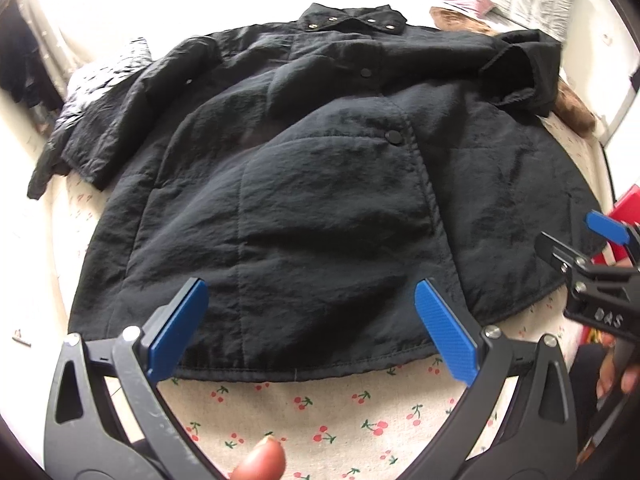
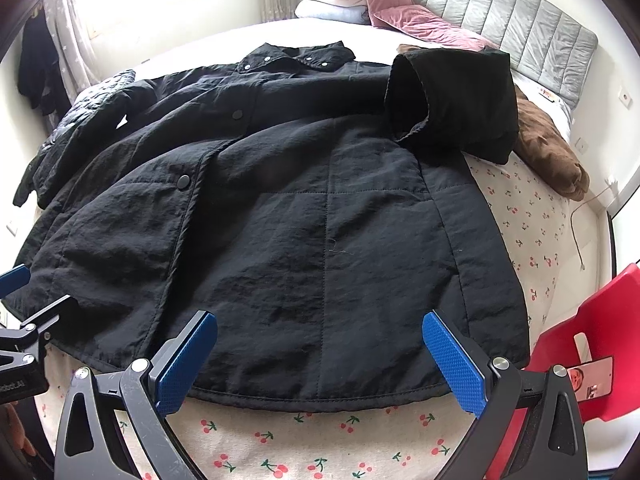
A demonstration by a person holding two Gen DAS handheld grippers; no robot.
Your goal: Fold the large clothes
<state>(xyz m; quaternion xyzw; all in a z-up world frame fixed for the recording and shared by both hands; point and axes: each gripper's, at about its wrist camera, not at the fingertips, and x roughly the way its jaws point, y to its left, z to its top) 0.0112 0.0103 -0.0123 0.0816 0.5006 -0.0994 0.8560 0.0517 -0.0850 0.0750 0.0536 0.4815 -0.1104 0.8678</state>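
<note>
A large black quilted jacket lies spread front-up on the cherry-print bed sheet, collar at the far end, hem nearest me. My left gripper hangs open over the hem's left half, nothing between its blue pads. The right gripper shows at that view's right edge. In the right wrist view the jacket fills the middle, its right sleeve folded up near the shoulder. My right gripper is open just above the hem's right half. The left gripper's tip shows at the far left.
A brown garment lies to the right of the jacket. Pink and white pillows sit by the grey headboard. A red chair stands at the bed's right side. A shiny black garment lies beyond the left sleeve.
</note>
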